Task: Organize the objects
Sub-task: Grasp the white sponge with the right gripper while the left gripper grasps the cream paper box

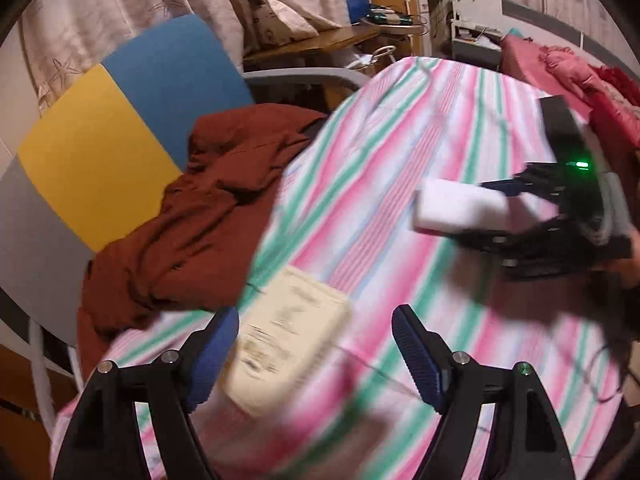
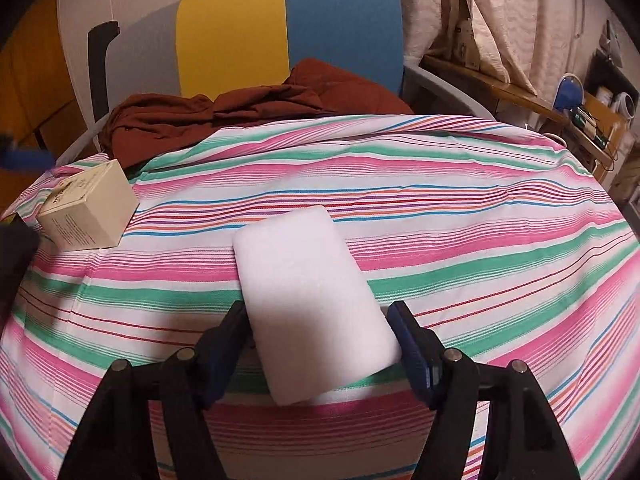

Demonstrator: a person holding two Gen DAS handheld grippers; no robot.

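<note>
A white foam block (image 2: 312, 300) sits between the fingers of my right gripper (image 2: 320, 344), which is shut on it just above the striped cloth (image 2: 480, 240). The block also shows in the left wrist view (image 1: 460, 208), held by the right gripper (image 1: 520, 216). A cream cardboard box (image 1: 284, 344) lies on the cloth just ahead of my left gripper (image 1: 316, 352), which is open and empty. The box shows at the left in the right wrist view (image 2: 88, 208). The left wrist view is blurred.
A rust-brown garment (image 1: 200, 216) is heaped on a chair with a yellow and blue back (image 2: 288, 32) at the cloth's far edge. Pink bedding (image 1: 560, 76) lies at the far right. A wooden desk (image 1: 320, 40) with clutter stands by the curtains.
</note>
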